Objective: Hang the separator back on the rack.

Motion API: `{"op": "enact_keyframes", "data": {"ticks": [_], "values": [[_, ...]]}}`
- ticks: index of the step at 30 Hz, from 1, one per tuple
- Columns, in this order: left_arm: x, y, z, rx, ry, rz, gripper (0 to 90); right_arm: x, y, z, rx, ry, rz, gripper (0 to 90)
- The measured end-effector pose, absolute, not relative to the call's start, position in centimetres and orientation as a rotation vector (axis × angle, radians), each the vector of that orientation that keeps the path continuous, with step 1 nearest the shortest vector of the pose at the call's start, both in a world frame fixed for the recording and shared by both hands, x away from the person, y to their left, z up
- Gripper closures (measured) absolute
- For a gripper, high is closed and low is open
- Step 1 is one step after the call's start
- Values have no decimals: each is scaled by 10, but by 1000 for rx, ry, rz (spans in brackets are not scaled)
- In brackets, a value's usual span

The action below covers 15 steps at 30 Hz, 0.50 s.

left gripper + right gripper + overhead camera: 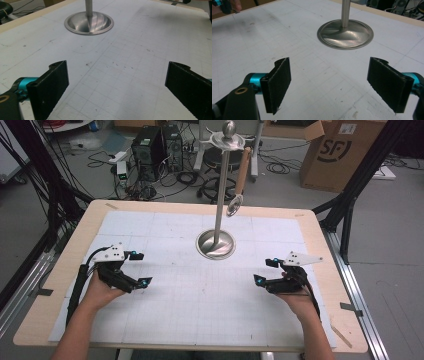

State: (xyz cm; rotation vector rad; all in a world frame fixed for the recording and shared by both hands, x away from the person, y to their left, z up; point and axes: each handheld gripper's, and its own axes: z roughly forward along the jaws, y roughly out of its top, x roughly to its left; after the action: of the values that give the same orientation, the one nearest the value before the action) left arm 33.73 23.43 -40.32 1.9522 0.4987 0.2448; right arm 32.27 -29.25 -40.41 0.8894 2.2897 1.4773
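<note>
Both grippers sit low over the grid mat (200,310) with nothing in them: left gripper (143,269) jaws spread wide, right gripper (265,271) jaws wide too. The metal stand (218,220) is mid-table, between them and further back. It looks stiff, smooth, probably slippery and bottom-heavy with that dished base (88,23), so I'd grab the pole low down. The high view shows a wooden-handled utensil (240,182) hanging from the top hooks; the gripper views cut off at the lower pole
</note>
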Motion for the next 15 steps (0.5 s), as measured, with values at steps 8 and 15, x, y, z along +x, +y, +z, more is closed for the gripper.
{"op": "enact_keyframes", "data": {"ticks": [8, 15], "values": [[336, 234, -402, 1953, 495, 246, 57, 321, -290, -403, 876, 2292, 1478, 177], [336, 235, -402, 1945, 498, 247, 57, 322, -290, -404, 882, 2292, 1479, 177]]}}
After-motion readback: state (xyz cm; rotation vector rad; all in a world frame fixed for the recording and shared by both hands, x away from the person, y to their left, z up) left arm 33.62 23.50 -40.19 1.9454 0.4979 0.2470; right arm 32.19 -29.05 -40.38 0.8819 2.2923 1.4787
